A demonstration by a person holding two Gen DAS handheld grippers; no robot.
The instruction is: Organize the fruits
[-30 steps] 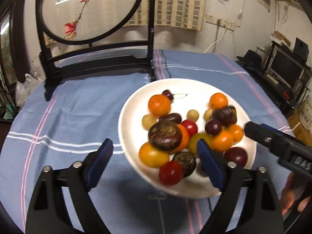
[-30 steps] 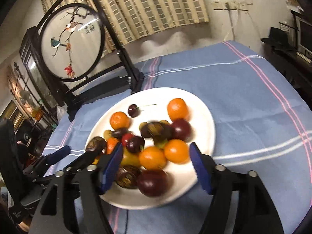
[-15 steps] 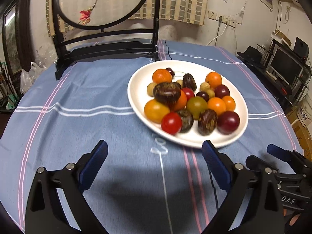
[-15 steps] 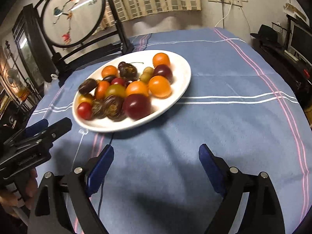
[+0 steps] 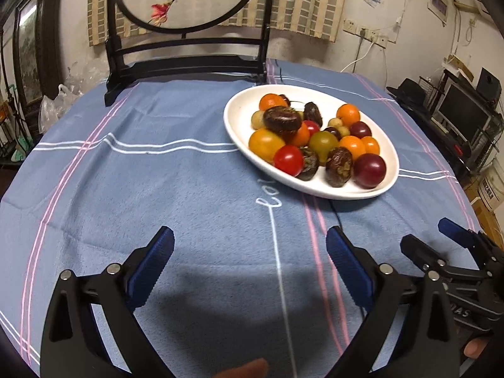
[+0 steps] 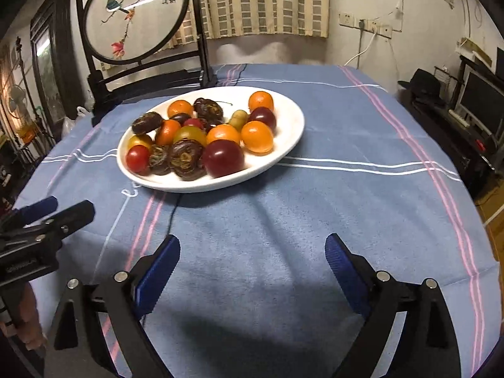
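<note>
A white oval plate (image 5: 242,116) (image 6: 293,126) sits on the blue tablecloth, piled with several small fruits: orange ones (image 6: 256,137), a red tomato (image 5: 288,160) (image 6: 137,159), a dark purple plum (image 5: 369,170) (image 6: 223,158) and brown wrinkled fruits (image 6: 186,159). My left gripper (image 5: 249,249) is open and empty, low over the cloth, well short of the plate. My right gripper (image 6: 252,249) is open and empty, also near the front of the table. Each gripper shows in the other's view, the right one (image 5: 453,239) at the right edge and the left one (image 6: 47,211) at the left edge.
A black wooden stand with a round embroidered screen (image 5: 189,63) (image 6: 138,19) stands at the table's far edge behind the plate. A thin dark cord (image 6: 171,217) runs from under the plate toward me. Shelves and a monitor (image 5: 466,113) stand off to the right of the table.
Both grippers have pulled back and away from the plate, from right over the fruit to the front of the table. Both stayed open. The plate has not moved.
</note>
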